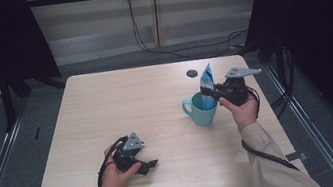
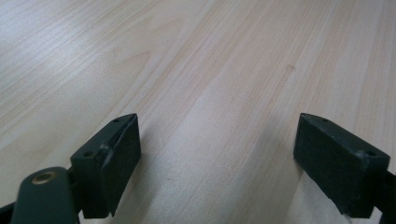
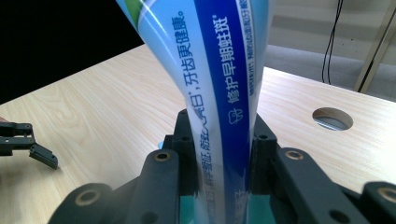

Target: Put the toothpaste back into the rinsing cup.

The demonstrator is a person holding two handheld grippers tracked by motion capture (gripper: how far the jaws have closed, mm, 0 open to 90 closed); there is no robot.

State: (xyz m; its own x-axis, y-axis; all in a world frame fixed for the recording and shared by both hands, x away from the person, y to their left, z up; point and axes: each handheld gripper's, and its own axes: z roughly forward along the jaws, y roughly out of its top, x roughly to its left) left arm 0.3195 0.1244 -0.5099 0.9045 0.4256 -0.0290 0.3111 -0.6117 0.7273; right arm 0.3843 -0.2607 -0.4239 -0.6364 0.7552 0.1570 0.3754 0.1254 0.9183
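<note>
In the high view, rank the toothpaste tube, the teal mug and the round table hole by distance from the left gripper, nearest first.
Measured from the left gripper, near the table's front edge:
1. Teal mug, to its right and farther back.
2. Toothpaste tube, standing in the mug, clamped by the right gripper.
3. Round table hole, behind the mug.

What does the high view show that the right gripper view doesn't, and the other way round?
High view: the whole teal mug with its handle, both hands, and the right gripper holding the tube upright in the mug.

Right gripper view: the tube's blue and white print with Chinese characters, and the jaws pressed on both sides of it, a sliver of teal showing below.

Both: the tube in the shut right gripper, the wooden table, its round hole, and the open left gripper resting apart from the mug.
</note>
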